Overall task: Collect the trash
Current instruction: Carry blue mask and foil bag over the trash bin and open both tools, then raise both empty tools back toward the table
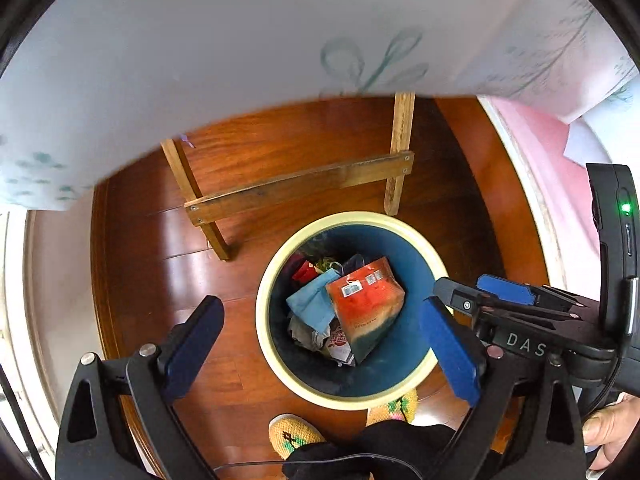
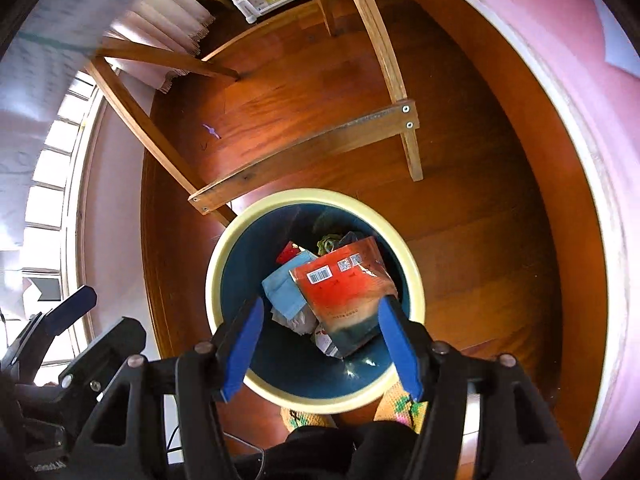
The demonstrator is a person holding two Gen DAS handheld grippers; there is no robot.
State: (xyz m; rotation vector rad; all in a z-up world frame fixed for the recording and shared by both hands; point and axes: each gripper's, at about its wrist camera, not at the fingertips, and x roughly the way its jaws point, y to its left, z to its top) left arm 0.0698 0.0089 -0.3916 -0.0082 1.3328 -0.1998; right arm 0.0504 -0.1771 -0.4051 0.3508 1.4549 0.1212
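A round bin (image 1: pixel 280 264) (image 2: pixel 216 272) with a cream rim and a dark blue inside stands on the wooden floor. Inside it lie a red paper bag (image 1: pixel 366 304) (image 2: pixel 344 292) with a barcode label, a light blue sheet (image 1: pixel 312 300) (image 2: pixel 282 292) and crumpled paper (image 1: pixel 308 334). My left gripper (image 1: pixel 320 302) hangs open above the bin's left half with nothing between its fingers. My right gripper (image 2: pixel 320 304) is open over the bin, the bag lying loose below it. In the left wrist view the right gripper (image 1: pixel 486 292) pokes in from the right.
A wooden table's legs and crossbar (image 1: pixel 300 186) (image 2: pixel 304 156) stand just behind the bin, under a pale flowered cloth (image 1: pixel 200 60). Pink bedding (image 1: pixel 532 152) (image 2: pixel 560 60) runs along the right. The person's knitted slippers (image 1: pixel 294 432) (image 2: pixel 404 404) touch the bin's near side. A hand (image 1: pixel 608 428) holds the right gripper.
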